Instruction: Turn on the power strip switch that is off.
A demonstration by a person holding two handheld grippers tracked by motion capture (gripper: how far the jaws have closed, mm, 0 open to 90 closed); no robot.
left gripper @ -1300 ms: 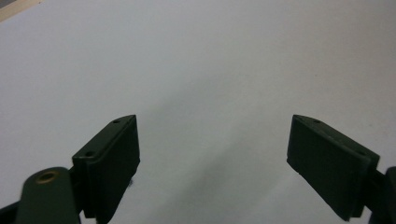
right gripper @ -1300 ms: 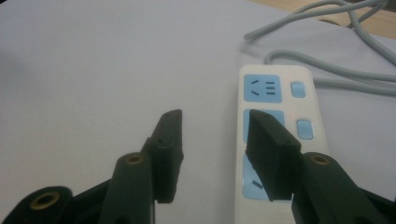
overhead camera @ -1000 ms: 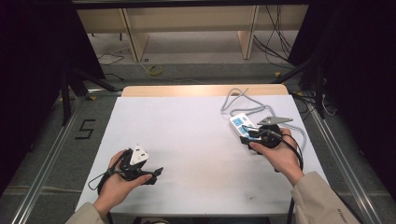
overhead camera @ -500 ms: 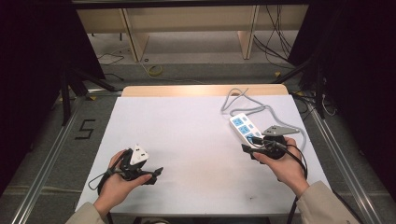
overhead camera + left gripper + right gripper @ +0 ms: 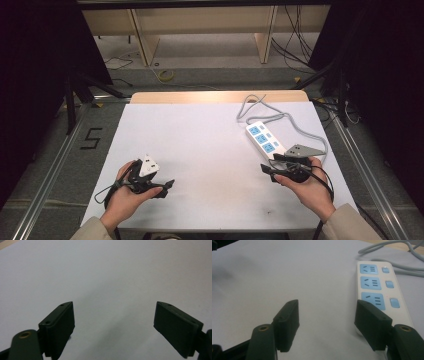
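Note:
A white power strip (image 5: 265,139) with three blue sockets lies at the right of the white table (image 5: 200,135), and its grey cable (image 5: 260,107) loops off behind it. My right gripper (image 5: 269,163) sits just in front of the strip's near end. In the right gripper view the power strip (image 5: 374,287) lies to the right of my right gripper (image 5: 327,307), whose jaws have just been opening with nothing between them. My left gripper (image 5: 167,188) rests at the front left, and in its own view my left gripper (image 5: 113,312) is open over bare table.
A wooden strip (image 5: 215,96) runs along the table's far edge. Beyond it stand wooden shelf legs (image 5: 142,42) and loose cables (image 5: 295,47) on the floor. A metal rail (image 5: 60,160) and a "5" mark (image 5: 91,138) lie to the left.
My right gripper has drawn back from the power strip's near end toward the person, and its jaws stand wider. The left hand has stayed in place.

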